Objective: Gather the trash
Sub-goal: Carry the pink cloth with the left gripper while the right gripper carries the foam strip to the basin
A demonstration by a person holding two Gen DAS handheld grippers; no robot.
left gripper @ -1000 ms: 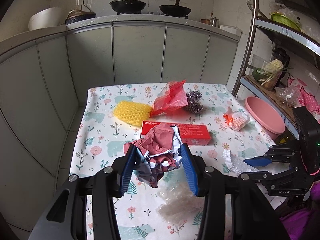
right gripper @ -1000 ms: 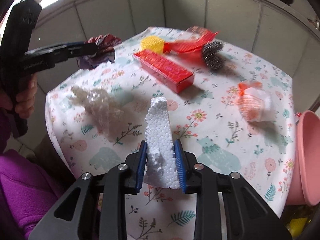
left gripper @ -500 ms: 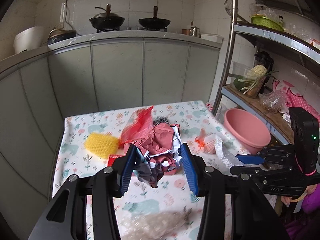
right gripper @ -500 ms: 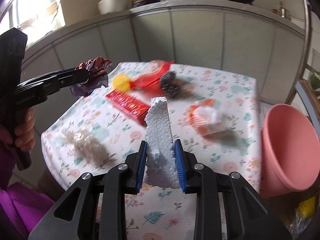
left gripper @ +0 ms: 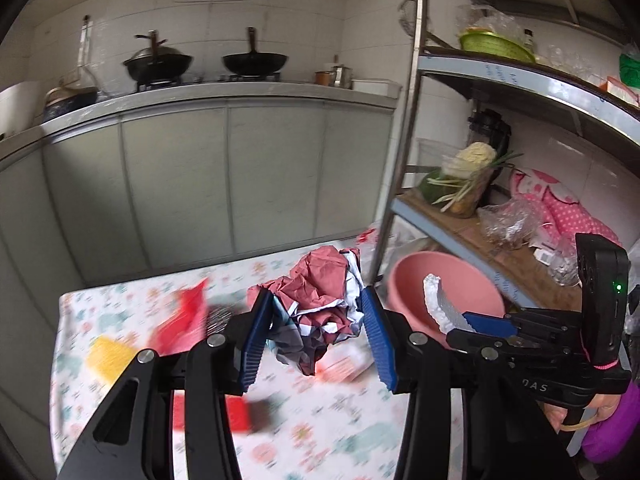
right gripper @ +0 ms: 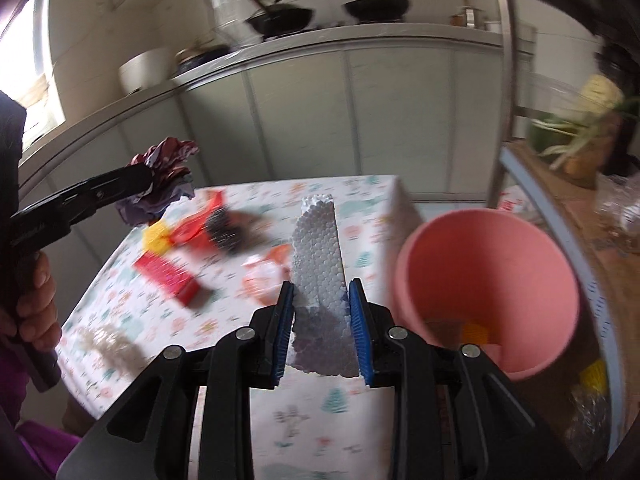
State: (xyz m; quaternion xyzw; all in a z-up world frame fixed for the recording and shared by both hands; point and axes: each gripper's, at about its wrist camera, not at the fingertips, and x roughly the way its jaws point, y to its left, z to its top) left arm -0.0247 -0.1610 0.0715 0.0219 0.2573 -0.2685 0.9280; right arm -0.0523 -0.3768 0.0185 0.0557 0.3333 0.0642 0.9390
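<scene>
My left gripper (left gripper: 316, 316) is shut on a crumpled wad of dark red and white paper (left gripper: 320, 292), held in the air above the table. My right gripper (right gripper: 322, 300) is shut on a long white foam strip (right gripper: 318, 236) that sticks out forward. In the left wrist view the right gripper (left gripper: 464, 320) with its foam strip (left gripper: 434, 300) hangs in front of a pink bin (left gripper: 444, 288). The pink bin (right gripper: 488, 280) stands just off the table's right edge, with a yellow scrap inside. The left gripper with its paper wad (right gripper: 160, 184) shows at the left.
On the flowered tablecloth (right gripper: 360, 208) lie a red box (right gripper: 168, 276), a yellow scourer (right gripper: 154, 236), a red bag (right gripper: 196, 224), a steel wool ball (right gripper: 224, 228), an orange-white wrapper (right gripper: 260, 276) and clear crumpled plastic (right gripper: 108, 344). A metal shelf rack (left gripper: 400, 168) stands right of the bin.
Both grippers have lifted and swung right with their loads, from over the table's middle to near the pink bin. Neither grip has changed.
</scene>
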